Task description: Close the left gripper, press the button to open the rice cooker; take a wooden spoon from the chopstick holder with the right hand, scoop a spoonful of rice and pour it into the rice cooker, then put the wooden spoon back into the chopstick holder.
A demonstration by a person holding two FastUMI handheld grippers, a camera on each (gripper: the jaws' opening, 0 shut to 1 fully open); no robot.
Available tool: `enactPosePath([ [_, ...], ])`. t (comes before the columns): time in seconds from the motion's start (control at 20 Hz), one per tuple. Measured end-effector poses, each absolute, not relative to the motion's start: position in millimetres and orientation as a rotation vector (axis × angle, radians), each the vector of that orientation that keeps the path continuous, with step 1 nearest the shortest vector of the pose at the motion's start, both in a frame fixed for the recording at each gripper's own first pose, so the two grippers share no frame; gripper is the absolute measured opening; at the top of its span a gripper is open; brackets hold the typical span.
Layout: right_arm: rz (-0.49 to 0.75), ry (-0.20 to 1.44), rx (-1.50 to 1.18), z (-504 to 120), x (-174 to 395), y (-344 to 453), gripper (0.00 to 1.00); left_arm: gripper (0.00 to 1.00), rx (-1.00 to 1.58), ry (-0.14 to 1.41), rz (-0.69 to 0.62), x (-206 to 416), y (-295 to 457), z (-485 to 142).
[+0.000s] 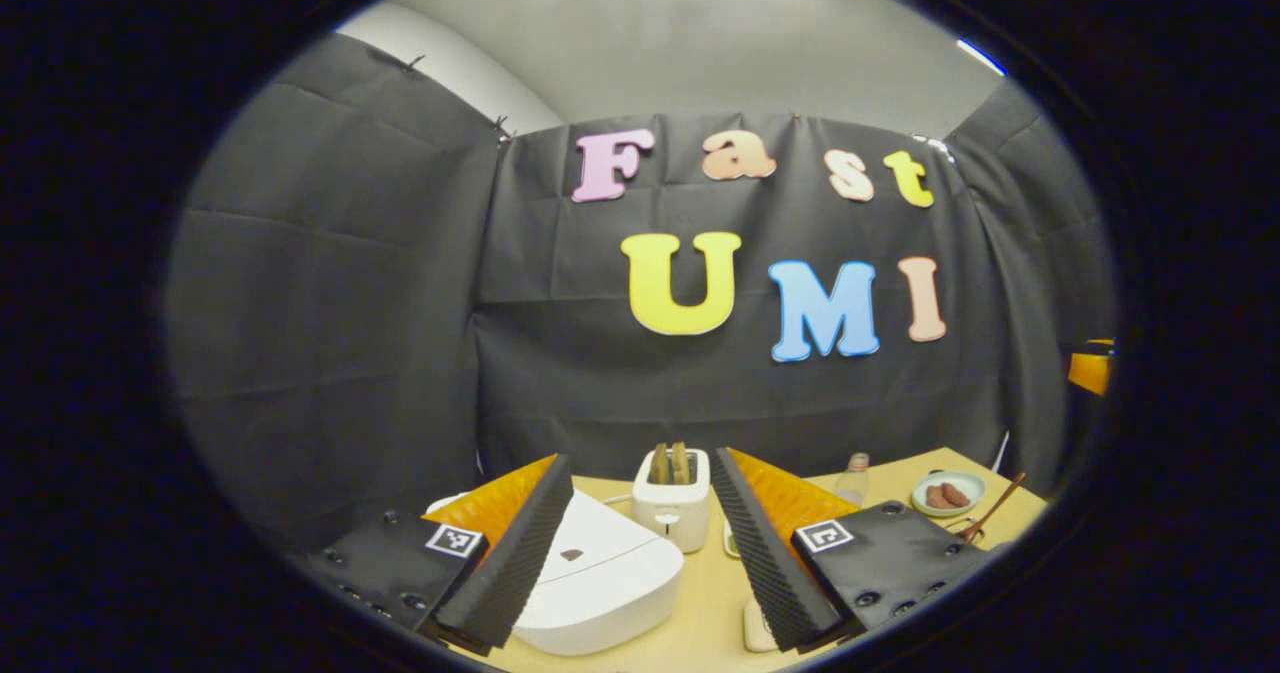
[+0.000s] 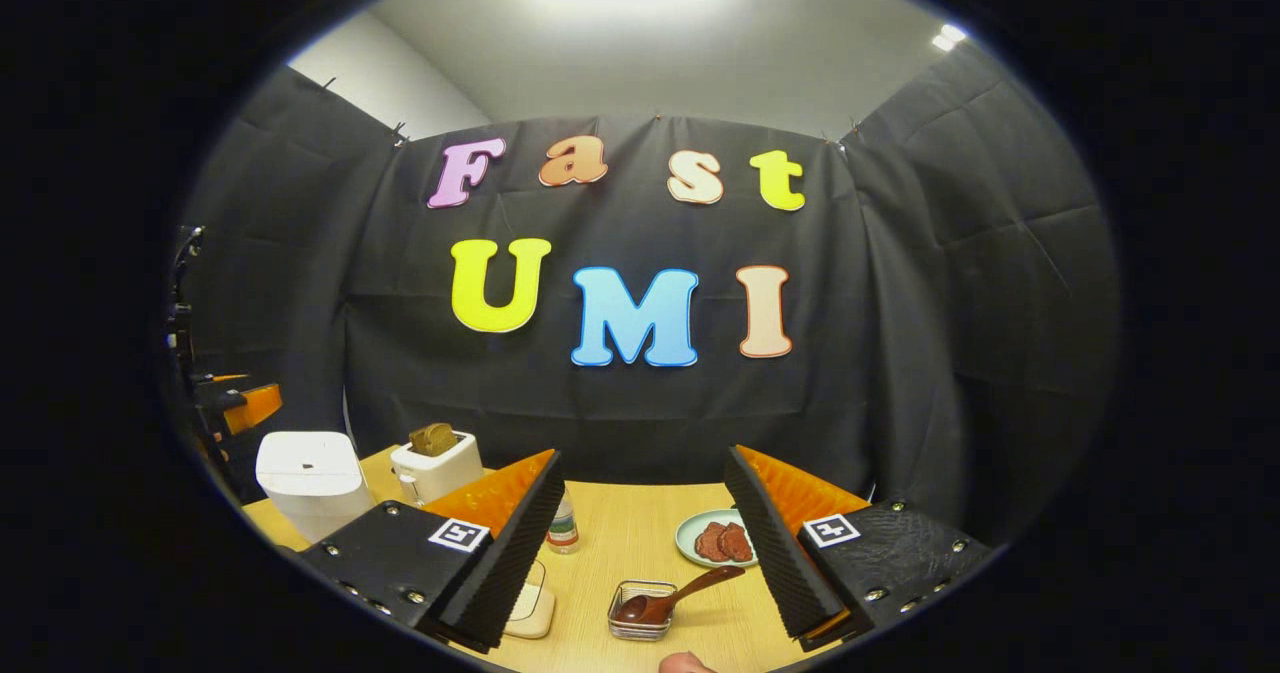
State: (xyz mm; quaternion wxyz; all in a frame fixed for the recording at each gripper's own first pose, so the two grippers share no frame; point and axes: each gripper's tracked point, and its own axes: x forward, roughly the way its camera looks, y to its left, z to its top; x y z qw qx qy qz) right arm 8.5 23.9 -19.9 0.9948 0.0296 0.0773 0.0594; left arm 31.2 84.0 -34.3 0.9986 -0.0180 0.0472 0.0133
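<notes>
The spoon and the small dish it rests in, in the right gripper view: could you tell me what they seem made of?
The spoon looks like dark, smooth wood, brown with a slight sheen. The dish appears to be clear glass or plastic: the table shows through its walls.

Two handheld grippers

Left gripper (image 1: 640, 538) and right gripper (image 2: 640, 538): black screw-studded blocks, square coded tags, ribbed wedge fingers.

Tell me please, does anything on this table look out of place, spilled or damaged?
Nothing looks spilled or broken. One oddity: the wooden spoon lies tilted, bowl down in a small clear container, handle pointing toward the plate, not upright in a holder. The rice cooker lid is shut; the toaster holds toast.
</notes>
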Motion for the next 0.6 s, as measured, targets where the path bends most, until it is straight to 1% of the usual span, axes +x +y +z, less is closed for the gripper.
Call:
enactPosePath([
  [0.1,0.131,0.13,0.06,-15,2,33,0.98,0.98,-0.035,0.044,0.018,13,74,-17],
  [0.3,0.122,0.097,0.024,-12,-11,35,0.98,0.98,-0.034,0.017,0.002,-9,53,3],
  [0.35,0.117,0.094,0.034,-12,-14,37,0.98,0.99,-0.045,0.01,-0.01,-15,47,3],
  [0.45,0.128,0.092,0.068,-13,-22,44,0.98,0.99,-0.054,-0.008,-0.027,-24,39,6],
  [0.6,0.132,0.098,0.086,-16,-23,47,0.98,0.99,-0.022,-0.014,-0.003,-27,40,4],
])
